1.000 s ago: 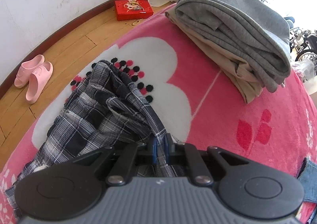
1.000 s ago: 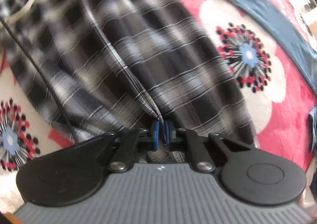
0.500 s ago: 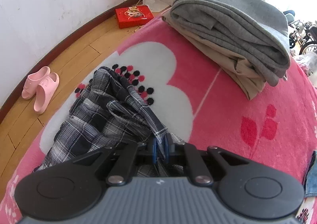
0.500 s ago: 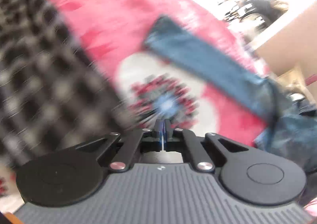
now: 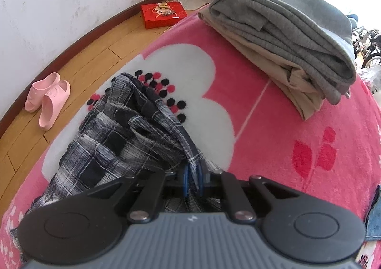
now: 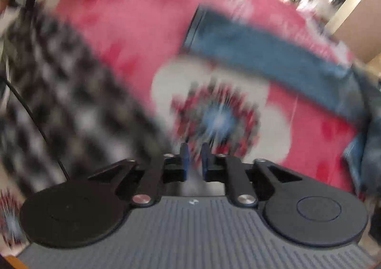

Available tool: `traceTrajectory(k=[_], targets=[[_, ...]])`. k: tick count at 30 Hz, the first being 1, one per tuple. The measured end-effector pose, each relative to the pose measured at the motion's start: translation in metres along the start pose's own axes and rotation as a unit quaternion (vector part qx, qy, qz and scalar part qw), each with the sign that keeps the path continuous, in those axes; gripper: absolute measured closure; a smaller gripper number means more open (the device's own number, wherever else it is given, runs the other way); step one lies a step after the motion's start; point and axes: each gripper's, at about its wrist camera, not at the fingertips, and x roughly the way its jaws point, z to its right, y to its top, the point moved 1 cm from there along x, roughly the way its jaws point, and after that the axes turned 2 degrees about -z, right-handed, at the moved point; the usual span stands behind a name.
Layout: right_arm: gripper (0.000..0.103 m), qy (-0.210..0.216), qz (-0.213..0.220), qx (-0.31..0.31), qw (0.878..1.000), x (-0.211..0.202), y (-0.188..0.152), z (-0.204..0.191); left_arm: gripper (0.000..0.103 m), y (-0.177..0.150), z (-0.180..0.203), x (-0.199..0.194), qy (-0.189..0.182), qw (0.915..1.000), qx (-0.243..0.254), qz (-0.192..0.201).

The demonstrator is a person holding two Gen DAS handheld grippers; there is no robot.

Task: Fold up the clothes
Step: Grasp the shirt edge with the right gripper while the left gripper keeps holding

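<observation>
My left hand-held gripper (image 5: 193, 177) is clamped on a bunched edge of the plaid shirt (image 5: 112, 133), which trails away ahead-left across the pink floral blanket (image 5: 285, 131). My right hand-held gripper (image 6: 194, 158) has its fingers slightly parted with nothing between them; through the blur, the shirt lies off to its left and a denim garment (image 6: 262, 54) ahead-right.

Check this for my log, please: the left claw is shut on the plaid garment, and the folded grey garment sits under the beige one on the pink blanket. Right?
Not quite. In the left wrist view the grey garment lies on top of the beige garment, not under it. The rest holds: the left claw is shut on the plaid garment, on the pink blanket.
</observation>
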Motion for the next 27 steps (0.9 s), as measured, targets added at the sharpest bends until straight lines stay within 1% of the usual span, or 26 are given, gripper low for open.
traceTrajectory(k=[1,3,5,6,9,11,13,14,15,17,22,27], targets=[[0.081,-0.009,-0.009,-0.006,1.0,0.005,-0.008,-0.004,0.094,0.0,0.001,0.001,0.001,1.0,0.001,0.0],[0.079,-0.029,-0.026,-0.018,0.999,0.016,-0.023,-0.01,0.094,0.0,0.002,0.001,0.004,1.0,0.002,0.001],[0.079,-0.047,-0.042,-0.024,0.998,0.024,-0.036,-0.014,0.094,0.0,0.002,0.001,0.007,1.0,0.0,0.0],[0.081,-0.054,-0.049,-0.024,0.997,0.028,-0.041,-0.014,0.094,0.0,0.003,0.002,0.008,1.0,-0.001,0.0],[0.082,-0.089,-0.069,-0.023,0.993,0.029,-0.061,-0.009,0.093,0.001,0.004,0.002,0.013,0.9999,0.0,0.0],[0.085,-0.117,-0.084,-0.022,0.989,0.03,-0.075,-0.001,0.093,0.0,0.006,0.003,0.018,0.9998,0.003,0.002],[0.094,-0.14,-0.091,-0.015,0.986,0.029,-0.089,0.008,0.093,0.0,0.008,0.003,0.022,0.9997,0.007,0.004],[0.096,-0.152,-0.093,-0.009,0.984,0.028,-0.094,0.014,0.093,-0.001,0.008,0.003,0.024,0.9997,0.008,0.006],[0.1,-0.164,-0.093,-0.004,0.982,0.027,-0.098,0.019,0.093,-0.001,0.009,0.003,0.025,0.9996,0.009,0.007],[0.101,-0.188,-0.075,0.004,0.979,0.017,-0.098,0.028,0.093,-0.002,0.009,0.003,0.026,0.9995,0.01,0.011],[0.102,-0.227,-0.011,0.003,0.974,0.0,-0.053,0.068,0.094,-0.003,0.009,-0.007,0.024,0.9994,0.0,0.024],[0.102,-0.264,0.054,0.002,0.963,-0.016,-0.007,0.107,0.094,0.002,0.007,-0.019,0.007,0.9991,-0.024,0.034]])
